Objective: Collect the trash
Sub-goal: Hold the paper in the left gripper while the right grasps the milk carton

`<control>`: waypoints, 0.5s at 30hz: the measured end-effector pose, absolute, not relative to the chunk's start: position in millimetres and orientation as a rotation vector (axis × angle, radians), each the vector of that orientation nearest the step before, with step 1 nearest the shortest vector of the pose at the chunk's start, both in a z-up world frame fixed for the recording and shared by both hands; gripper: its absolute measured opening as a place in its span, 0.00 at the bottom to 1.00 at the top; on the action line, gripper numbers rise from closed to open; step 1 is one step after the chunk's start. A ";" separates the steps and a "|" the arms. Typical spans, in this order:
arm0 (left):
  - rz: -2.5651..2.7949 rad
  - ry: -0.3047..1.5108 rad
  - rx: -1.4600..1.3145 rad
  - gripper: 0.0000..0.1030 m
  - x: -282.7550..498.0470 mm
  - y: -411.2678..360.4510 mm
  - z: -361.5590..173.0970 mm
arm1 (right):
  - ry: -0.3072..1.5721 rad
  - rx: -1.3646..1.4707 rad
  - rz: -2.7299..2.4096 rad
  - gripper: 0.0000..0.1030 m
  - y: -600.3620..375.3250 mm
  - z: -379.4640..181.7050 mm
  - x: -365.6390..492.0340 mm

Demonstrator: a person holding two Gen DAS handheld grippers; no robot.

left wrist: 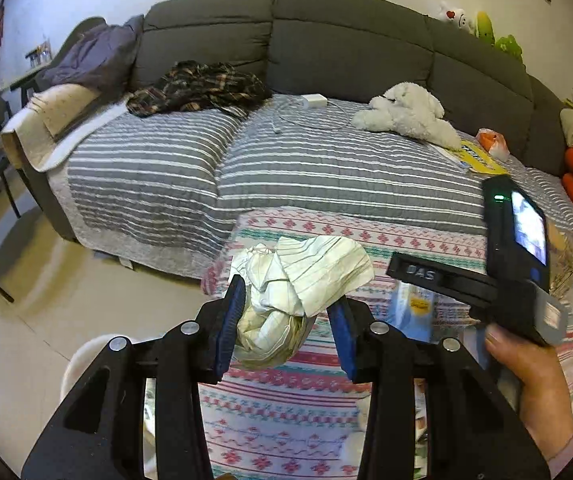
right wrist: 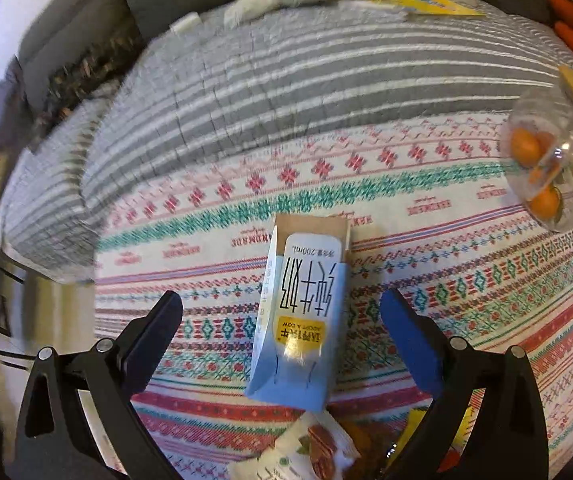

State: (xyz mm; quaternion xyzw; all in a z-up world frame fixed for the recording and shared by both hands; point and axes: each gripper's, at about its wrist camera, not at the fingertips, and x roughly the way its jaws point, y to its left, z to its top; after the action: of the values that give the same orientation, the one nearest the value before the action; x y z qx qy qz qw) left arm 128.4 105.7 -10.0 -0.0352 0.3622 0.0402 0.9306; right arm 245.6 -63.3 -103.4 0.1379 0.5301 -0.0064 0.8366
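The left hand-held gripper (left wrist: 286,322) is clenching one wad of crumpled paper (left wrist: 294,292), lifted above the patterned cloth (left wrist: 286,412) on the bench. The wad is bulging loosely past the pads, so a sheet could be slipping free in transit. The right hand-held gripper (right wrist: 282,332) is hanging released, jaws wide on either side of one milk carton (right wrist: 302,312) lying flat; a closing pinch might crush it or skid it away. One snack wrapper (right wrist: 306,452) is lying nearest, one tub of oranges (right wrist: 542,168) farther off, one white plush toy (left wrist: 406,114) on the sofa.
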 end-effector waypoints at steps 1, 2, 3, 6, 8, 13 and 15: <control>0.089 0.733 -0.065 0.38 126.9 107.4 -10.6 | 1.140 0.277 -0.026 0.93 -60.5 -108.7 249.2; 0.094 0.729 -0.059 0.38 127.3 109.1 -11.7 | 1.154 0.265 -0.041 0.93 -59.6 -113.4 252.5; 0.094 0.731 -0.060 0.38 126.6 111.7 -12.1 | 1.162 0.257 -0.054 0.93 -59.0 -117.3 255.8; 0.094 0.722 -0.073 0.38 125.4 120.0 -8.6 | 1.186 0.245 -0.090 0.93 -58.1 -126.7 262.7; 0.108 0.710 -0.066 0.38 122.2 124.2 -6.6 | 1.201 0.238 -0.101 0.93 -58.1 -130.7 267.6; 0.112 0.714 -0.080 0.38 119.8 132.0 -7.4 | 1.252 0.296 -0.102 0.91 -62.7 -144.6 272.6; 0.110 0.721 -0.092 0.38 119.1 135.2 -8.4 | 1.274 0.319 -0.109 0.83 -66.4 -152.2 271.2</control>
State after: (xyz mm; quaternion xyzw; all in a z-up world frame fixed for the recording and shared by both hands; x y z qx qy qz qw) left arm 119.1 135.2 -8.4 -0.0447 0.3522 0.0536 0.9333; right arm 271.2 -66.4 -152.2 0.1480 0.5920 -0.0508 0.7906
